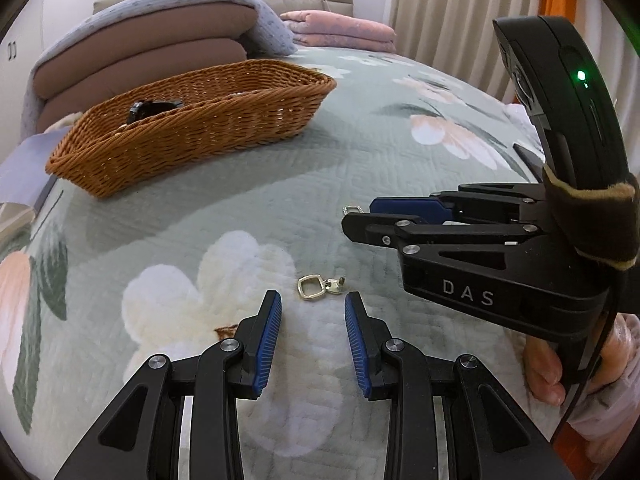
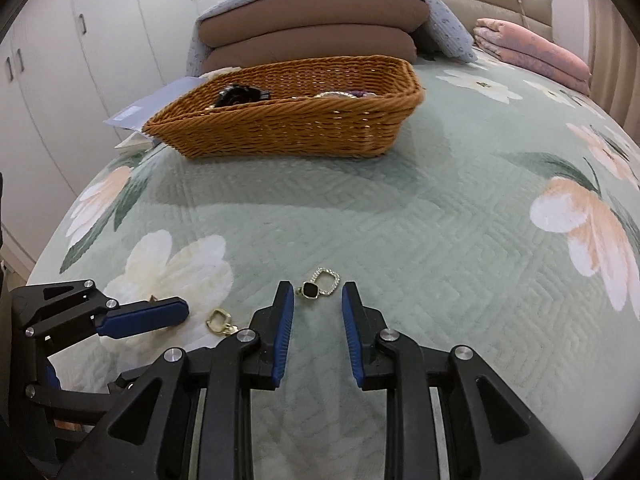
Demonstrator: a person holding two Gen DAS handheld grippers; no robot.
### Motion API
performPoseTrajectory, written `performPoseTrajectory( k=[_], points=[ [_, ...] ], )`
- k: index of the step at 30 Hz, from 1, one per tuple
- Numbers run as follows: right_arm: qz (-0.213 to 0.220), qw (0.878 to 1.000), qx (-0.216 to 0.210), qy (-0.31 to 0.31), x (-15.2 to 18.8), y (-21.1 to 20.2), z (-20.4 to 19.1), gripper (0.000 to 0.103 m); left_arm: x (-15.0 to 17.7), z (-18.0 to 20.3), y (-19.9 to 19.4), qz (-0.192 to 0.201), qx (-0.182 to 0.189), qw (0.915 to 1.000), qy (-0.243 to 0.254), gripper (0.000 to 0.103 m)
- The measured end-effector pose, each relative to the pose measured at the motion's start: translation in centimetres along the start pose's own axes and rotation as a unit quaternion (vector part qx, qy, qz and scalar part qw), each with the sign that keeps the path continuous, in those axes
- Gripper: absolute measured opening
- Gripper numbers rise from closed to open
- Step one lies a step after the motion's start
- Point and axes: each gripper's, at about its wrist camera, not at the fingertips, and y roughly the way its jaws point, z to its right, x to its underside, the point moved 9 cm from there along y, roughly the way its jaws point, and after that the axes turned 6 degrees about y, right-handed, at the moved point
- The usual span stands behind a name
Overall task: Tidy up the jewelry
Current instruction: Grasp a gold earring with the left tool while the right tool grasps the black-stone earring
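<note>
A gold square-loop earring (image 1: 313, 288) lies on the quilt just ahead of my open left gripper (image 1: 313, 300); it also shows in the right wrist view (image 2: 219, 321). A second earring with a black stone (image 2: 319, 285) lies just ahead of my open right gripper (image 2: 317, 290); its silver loop (image 1: 353, 210) peeks past the right gripper (image 1: 360, 218) in the left wrist view. A brown wicker basket (image 1: 224, 120), also in the right wrist view (image 2: 304, 120), sits farther back and holds a black hair clip (image 2: 240, 95) and other jewelry.
The floral green quilt (image 2: 440, 220) covers the bed. Stacked brown pillows (image 2: 308, 32) under a blue blanket and a folded pink blanket (image 2: 532, 58) lie at the headboard. Papers (image 2: 160, 108) lie left of the basket. White wardrobes (image 2: 80, 40) stand beyond.
</note>
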Motion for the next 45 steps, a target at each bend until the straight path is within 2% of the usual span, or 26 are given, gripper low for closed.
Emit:
performPoseTrajectory(
  k=[4,8,10,11,14,17,19,20,24,27,32,33,34,35,45],
  points=[
    [0.004,0.999,0.027,0.022,0.0,-0.8,2.3,0.025,-0.1,0.3,0.3,-0.005,-0.002,1.0000,0.008,0.034],
    [0.004,0.999,-0.017,0.043,-0.1,-1.4,3.1,0.025,-0.6,0.4,0.8,-0.008,-0.002,0.9999,0.014,0.034],
    [-0.004,0.999,-0.047,0.024,0.1,-1.4,1.8,0.026,-0.8,0.5,1.0,-0.009,-0.003,0.9998,0.018,0.034],
    [-0.004,0.999,-0.047,0.015,0.1,-1.4,1.4,0.026,-0.9,0.5,1.1,-0.010,-0.003,0.9997,0.021,0.034],
    [-0.003,1.000,-0.027,-0.014,0.3,-1.0,0.3,0.026,-1.3,0.5,1.7,-0.014,0.001,0.9996,0.022,0.034],
    [-0.007,1.000,-0.026,-0.014,0.3,-0.6,0.0,0.026,-1.5,0.4,2.2,-0.017,0.007,0.9996,0.021,0.033],
    [-0.010,0.999,-0.033,-0.007,0.1,-0.4,-0.1,0.026,-1.6,0.3,2.2,-0.017,0.002,0.9997,0.019,0.029],
    [-0.011,0.999,-0.032,-0.007,0.1,-0.2,-0.1,0.026,-1.6,0.1,2.3,-0.018,-0.004,0.9997,0.018,0.024],
    [-0.009,1.000,-0.014,-0.024,0.0,0.2,-0.6,0.027,-1.5,-0.5,2.0,-0.017,-0.013,0.9998,0.005,0.023],
    [-0.007,0.999,0.004,-0.036,-0.1,0.8,-1.1,0.027,-1.2,-1.6,1.5,-0.015,-0.036,0.9992,-0.003,0.023],
    [-0.003,0.997,0.034,-0.063,0.1,1.1,-1.6,0.027,-0.8,-2.7,0.9,-0.010,-0.036,0.9992,-0.018,0.023],
    [-0.002,0.997,0.035,-0.065,0.1,1.1,-1.6,0.026,-0.8,-2.7,1.0,-0.011,-0.036,0.9992,-0.016,0.023],
    [-0.001,0.997,0.035,-0.063,0.0,1.1,-1.5,0.019,-0.7,-2.8,1.0,-0.012,-0.038,0.9991,-0.014,0.024],
    [-0.001,0.998,0.034,-0.061,0.1,1.1,-1.4,0.015,-0.7,-2.7,1.1,-0.013,-0.040,0.9991,-0.011,0.024],
    [0.018,0.999,-0.015,-0.040,-0.3,-0.4,-1.2,0.014,-0.9,-2.4,0.9,-0.004,-0.037,0.9993,-0.008,0.023]
  ],
)
